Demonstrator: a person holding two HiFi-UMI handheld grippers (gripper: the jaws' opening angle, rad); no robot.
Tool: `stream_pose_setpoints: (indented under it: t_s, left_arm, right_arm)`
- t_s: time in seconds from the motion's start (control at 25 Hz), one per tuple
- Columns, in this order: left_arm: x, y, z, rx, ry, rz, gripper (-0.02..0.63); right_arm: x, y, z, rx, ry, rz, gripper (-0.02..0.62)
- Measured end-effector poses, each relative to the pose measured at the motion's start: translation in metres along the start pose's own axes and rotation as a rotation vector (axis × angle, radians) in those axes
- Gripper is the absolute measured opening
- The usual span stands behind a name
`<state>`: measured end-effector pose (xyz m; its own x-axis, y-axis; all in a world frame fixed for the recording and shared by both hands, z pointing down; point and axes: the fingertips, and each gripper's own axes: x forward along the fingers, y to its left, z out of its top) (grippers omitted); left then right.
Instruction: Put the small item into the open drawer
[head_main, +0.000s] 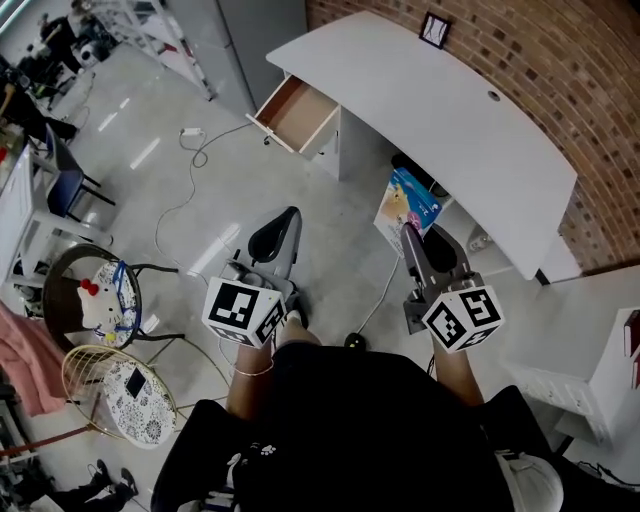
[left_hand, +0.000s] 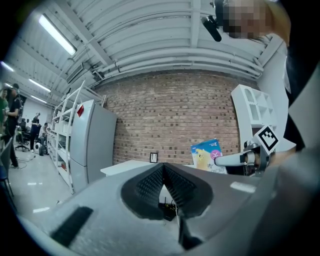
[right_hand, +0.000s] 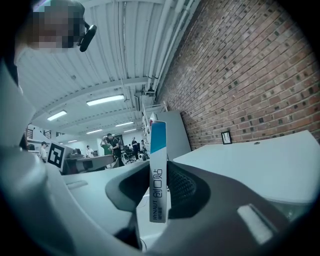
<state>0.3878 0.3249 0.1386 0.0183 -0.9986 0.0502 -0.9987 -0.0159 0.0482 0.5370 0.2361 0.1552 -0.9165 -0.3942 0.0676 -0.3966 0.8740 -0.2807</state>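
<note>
The small item is a flat blue and white box (head_main: 408, 203), upright in my right gripper (head_main: 410, 232), which is shut on it. In the right gripper view I see the box edge-on (right_hand: 159, 175) between the two black pads. The open drawer (head_main: 297, 113) juts out from the left end of the white desk (head_main: 430, 110); its wooden inside looks bare. It lies well ahead of both grippers. My left gripper (head_main: 285, 218) hangs over the floor, shut, with nothing in it. In the left gripper view its pads (left_hand: 150, 182) meet, and the box (left_hand: 207, 154) shows at the right.
A white cable (head_main: 200, 150) trails over the floor before the drawer. A chair with a plush toy (head_main: 90, 300) and a wire basket (head_main: 110, 385) stand at the left. A white shelf unit (head_main: 600, 370) is at the right. A small frame (head_main: 435, 28) stands on the desk.
</note>
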Motion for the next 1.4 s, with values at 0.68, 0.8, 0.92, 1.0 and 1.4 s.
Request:
stream_pose_setpoints:
  t_s: [0.68,0.8,0.92,1.0,1.4]
  left_arm:
    - [0.054,0.140,0.004,-0.012,0.021,-0.076,-0.008]
    - [0.058,0.162,0.006,-0.010,0.025,-0.081,-0.008]
    - [0.061,0.186,0.006,-0.007,0.030,-0.081,-0.008]
    - [0.061,0.202,0.006,-0.007,0.030,-0.081,-0.008]
    - [0.063,0.264,0.005,-0.016,0.018,-0.097,-0.008]
  right_arm:
    - [0.138,0.014,0.002,0.015,0.023,-0.073,0.103]
    - [0.159,0.017,0.002,0.024,0.023,-0.084,0.101]
    - [0.179,0.022,0.000,0.029,0.027,-0.091,0.101]
    - [0.192,0.027,-0.001,0.030,0.027,-0.095,0.101]
    - [0.241,0.047,-0.010,0.024,0.032,-0.139,0.101]
